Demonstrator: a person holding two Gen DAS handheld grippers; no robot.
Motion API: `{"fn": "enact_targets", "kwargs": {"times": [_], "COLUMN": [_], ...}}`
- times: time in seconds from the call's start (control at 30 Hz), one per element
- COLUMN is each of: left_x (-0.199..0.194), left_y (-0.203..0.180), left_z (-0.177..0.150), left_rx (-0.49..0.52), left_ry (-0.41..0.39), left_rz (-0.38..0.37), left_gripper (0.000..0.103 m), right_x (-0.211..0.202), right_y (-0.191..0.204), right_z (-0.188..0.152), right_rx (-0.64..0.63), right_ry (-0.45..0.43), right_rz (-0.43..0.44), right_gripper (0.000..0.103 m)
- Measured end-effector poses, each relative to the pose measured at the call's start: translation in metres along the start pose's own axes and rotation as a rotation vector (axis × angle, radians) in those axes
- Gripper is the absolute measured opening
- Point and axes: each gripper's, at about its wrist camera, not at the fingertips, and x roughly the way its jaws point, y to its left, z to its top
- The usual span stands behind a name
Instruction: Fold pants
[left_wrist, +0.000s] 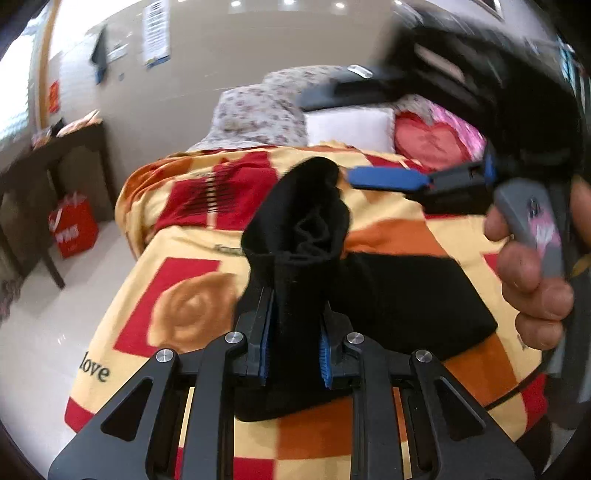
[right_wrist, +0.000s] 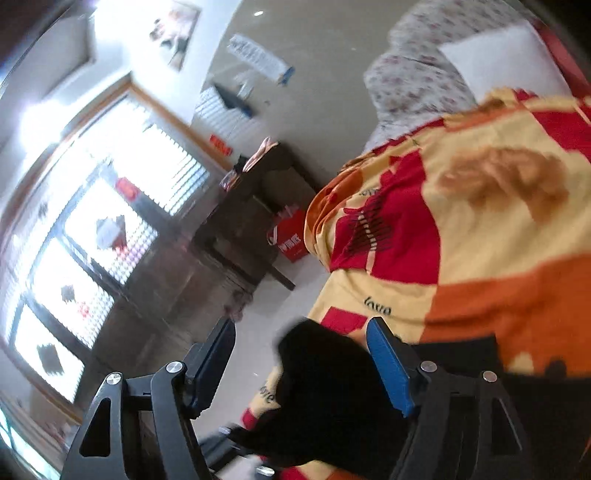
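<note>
Bedroom, bed under red, orange and yellow patchwork blanket (left_wrist: 192, 314), floral pillows (left_wrist: 258, 114) at head end, dark wooden desk (left_wrist: 48, 177) by window with red paper bag (left_wrist: 74, 229) beneath. My left gripper (left_wrist: 295, 332) clamped on bunched fold of black fabric pants (left_wrist: 295, 236), lifted upright; rest of pants flat on blanket near foot edge. My right gripper (right_wrist: 301, 354) held above, jaws spread wide, gripping nothing, black cloth between its blue pads (right_wrist: 391, 369).
</note>
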Motion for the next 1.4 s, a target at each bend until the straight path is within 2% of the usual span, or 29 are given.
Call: {"fn": "enact_targets", "kwargs": {"times": [0.1, 0.13, 0.17, 0.23, 0.33, 0.37, 0.4, 0.5, 0.6, 0.67, 0.73, 0.77, 0.8, 0.87, 0.97, 1.03, 1.07, 1.13, 1.2, 1.27, 1.4], "left_x": [0.003, 0.003, 0.003, 0.002, 0.002, 0.002, 0.002, -0.003, -0.014, -0.023, -0.031, -0.036, -0.038, -0.038, -0.026, -0.011, -0.004, 0.01, 0.025, 0.04, 0.062], "left_y": [-0.011, -0.011, -0.011, -0.012, -0.019, -0.021, -0.023, -0.028, -0.032, -0.036, -0.034, -0.029, -0.024, -0.012, -0.003, 0.001, 0.002, 0.003, 0.0, -0.003, -0.01], "left_z": [-0.003, -0.004, -0.005, -0.008, -0.012, -0.013, -0.014, -0.012, 0.002, 0.012, 0.02, 0.023, 0.024, 0.025, 0.027, 0.028, 0.029, 0.027, 0.025, 0.027, 0.027], "left_rx": [0.043, 0.043, 0.041, 0.046, 0.07, 0.078, 0.085, 0.091, 0.088, 0.093, 0.078, 0.056, 0.04, 0.025, 0.017, -0.002, -0.014, -0.023, -0.01, -0.003, -0.001], "left_ry": [-0.001, 0.0, 0.003, 0.005, 0.01, 0.013, 0.014, 0.015, -0.004, -0.014, 0.004, 0.017, 0.024, 0.038, 0.072, 0.108, 0.122, 0.15, 0.174, 0.198, 0.233], "left_rz": [0.019, 0.019, 0.017, 0.017, 0.022, 0.021, 0.023, 0.007, -0.059, -0.12, -0.224, -0.289, -0.316, -0.292, -0.193, -0.162, -0.159, -0.14, -0.13, -0.122, -0.118], "left_gripper": [0.02, 0.02, 0.02, 0.02, 0.02, 0.02, 0.02, 0.02, 0.02, 0.02, 0.022, 0.025, 0.028, 0.038, 0.038, 0.038, 0.038, 0.038, 0.038, 0.038, 0.038], "right_x": [0.006, 0.009, 0.005, 0.007, 0.016, 0.017, 0.019, 0.013, -0.008, -0.022, -0.04, -0.048, -0.056, -0.068, -0.071, -0.066, -0.067, -0.077, -0.094, -0.102, -0.093], "right_y": [0.004, 0.002, -0.003, -0.016, -0.036, -0.041, -0.043, -0.04, -0.032, -0.025, -0.027, -0.031, -0.037, -0.053, -0.089, -0.114, -0.124, -0.127, -0.109, -0.091, -0.049], "right_z": [-0.01, -0.016, -0.021, -0.028, -0.035, -0.037, -0.038, -0.038, -0.032, -0.027, -0.023, -0.021, -0.02, -0.018, -0.018, -0.019, -0.02, -0.02, -0.019, -0.017, -0.018], "right_rx": [-0.043, -0.053, -0.049, 0.005, 0.121, 0.142, 0.142, 0.08, 0.019, -0.046, -0.084, -0.089, -0.085, -0.071, -0.06, -0.008, 0.015, 0.026, -0.017, -0.082, -0.194], "right_ry": [0.066, 0.09, 0.096, 0.104, 0.138, 0.122, 0.112, 0.09, 0.031, -0.004, -0.023, -0.03, -0.036, -0.034, 0.02, 0.078, 0.08, 0.04, -0.018, -0.038, 0.001], "right_rz": [-0.132, -0.211, -0.236, -0.217, -0.087, -0.053, -0.049, -0.102, -0.129, -0.171, -0.23, -0.25, -0.271, -0.315, -0.469, -0.526, -0.554, -0.555, -0.62, -0.614, -0.489], "right_gripper": [0.074, 0.074, 0.074, 0.074, 0.074, 0.066, 0.046, 0.018, 0.015, 0.015, 0.014, 0.014, 0.014, 0.014, 0.016, 0.032, 0.04, 0.04, 0.042, 0.042, 0.042]}}
